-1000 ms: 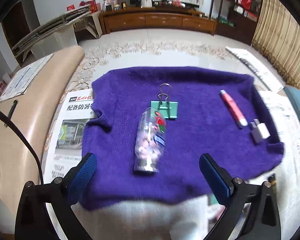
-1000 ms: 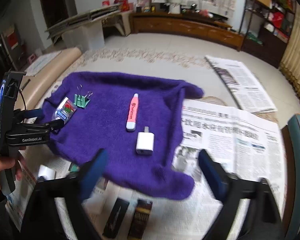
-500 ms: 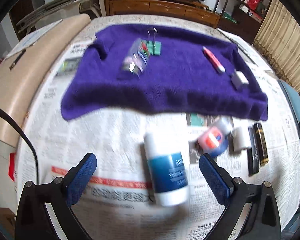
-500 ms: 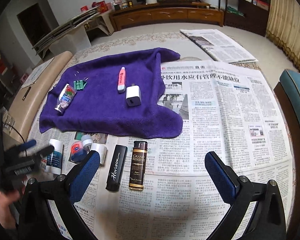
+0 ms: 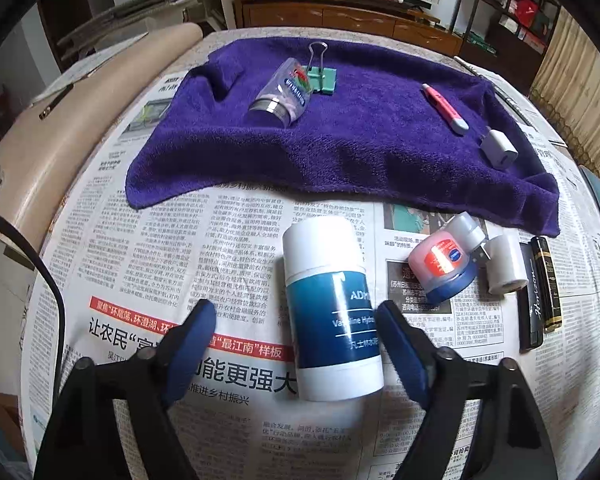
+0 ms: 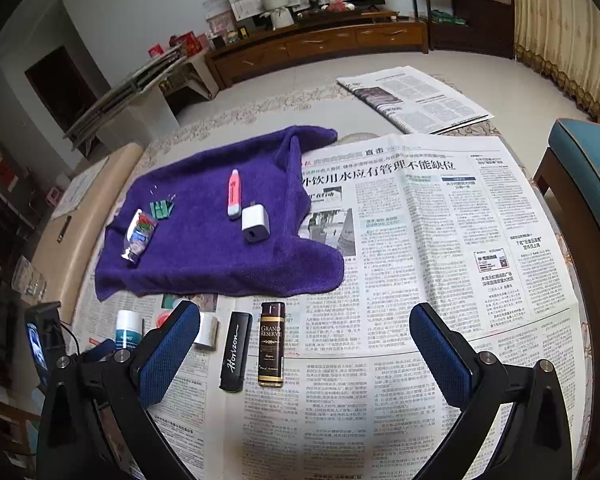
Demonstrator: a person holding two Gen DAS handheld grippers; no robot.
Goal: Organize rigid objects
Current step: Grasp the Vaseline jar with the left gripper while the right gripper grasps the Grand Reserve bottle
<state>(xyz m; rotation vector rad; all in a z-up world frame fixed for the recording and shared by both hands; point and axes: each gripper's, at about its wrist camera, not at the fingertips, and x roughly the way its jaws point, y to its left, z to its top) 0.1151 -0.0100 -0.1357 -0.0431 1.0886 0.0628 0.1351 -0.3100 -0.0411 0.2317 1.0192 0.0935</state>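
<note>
- The left gripper [image 5: 296, 320] hangs low over the newspaper [image 5: 148, 264], its blue pads spread wide and holding nothing.
- Right between those pads lies the white-and-blue lotion bottle [image 5: 332, 304], on its side, cap end pointing away; the right-hand pad sits just beside its label, though contact is hard to judge.
- Just to the bottle's right: a small pink jar with a blue lid [image 5: 440, 268], then a white cylinder [image 5: 504, 264], then a black stick marked Horizon [image 5: 530, 300] and a dark gold-trimmed stick [image 5: 546, 284], these two side by side.
- Farther out, the purple towel [image 5: 360, 148] covers the far part of the bench, and on it rest a clear candy tube [image 5: 282, 94] touching a green binder clip [image 5: 322, 78], a pink pen [image 5: 444, 108] and a white charger plug [image 5: 498, 148].
- Over on the other side, the right gripper [image 6: 304, 356] is also wide open, empty, poised above bare newspaper near the Horizon stick and its gold-trimmed neighbour.
</note>
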